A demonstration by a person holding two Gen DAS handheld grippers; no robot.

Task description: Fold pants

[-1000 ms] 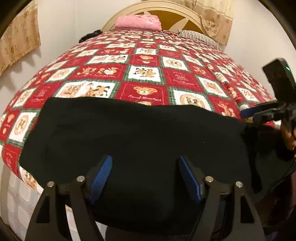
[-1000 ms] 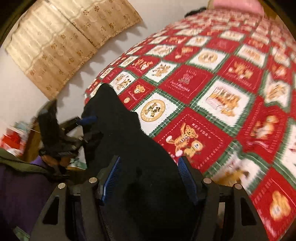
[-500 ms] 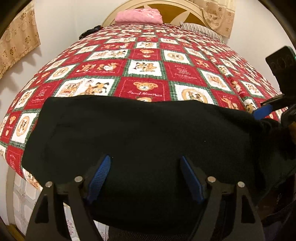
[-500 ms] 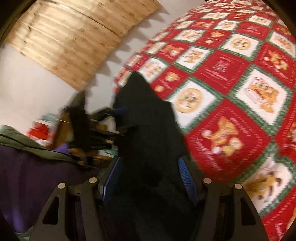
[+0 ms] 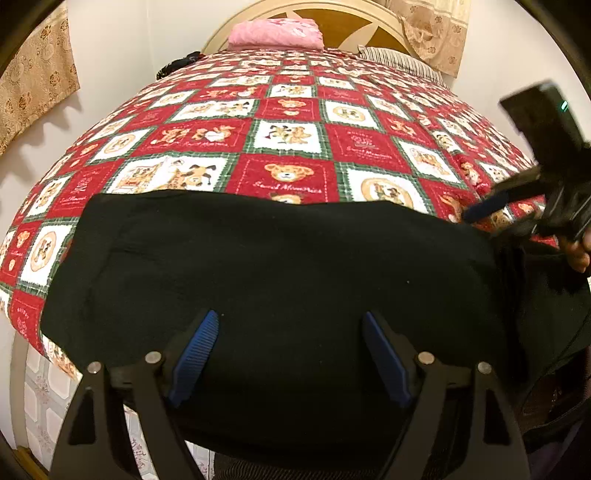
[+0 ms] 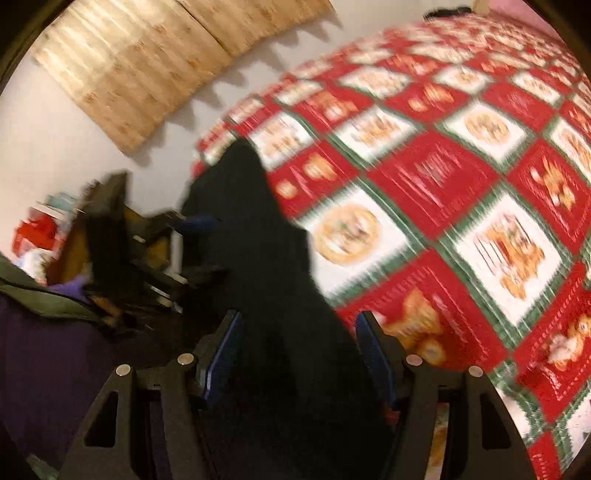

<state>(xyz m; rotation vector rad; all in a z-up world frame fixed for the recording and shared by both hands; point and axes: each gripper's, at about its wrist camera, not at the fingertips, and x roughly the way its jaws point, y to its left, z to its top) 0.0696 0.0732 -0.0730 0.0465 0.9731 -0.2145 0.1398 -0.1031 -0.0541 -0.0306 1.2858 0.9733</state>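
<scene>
The black pants [image 5: 280, 266] lie spread flat across the near end of the bed, reaching past the foot edge. They also show in the blurred right wrist view [image 6: 266, 280]. My left gripper [image 5: 290, 354] is open just above the near part of the pants, nothing between its blue pads. My right gripper [image 6: 297, 354] is open over the right end of the pants, also empty. The right gripper also appears in the left wrist view [image 5: 491, 218] at the pants' far right corner, and the left gripper in the right wrist view [image 6: 195, 247].
The bed carries a red, white and green teddy-bear quilt [image 5: 295, 136]. A pink folded cloth [image 5: 275, 35] and a striped pillow [image 5: 402, 62] lie at the headboard. White walls and beige curtains [image 6: 147, 70] flank the bed. Tiled floor [image 5: 40, 398] shows lower left.
The right gripper has swung, its view turning from the left side back over the quilt; in the left view it shifted slightly. The left gripper drew back a little. The pants stayed flat.
</scene>
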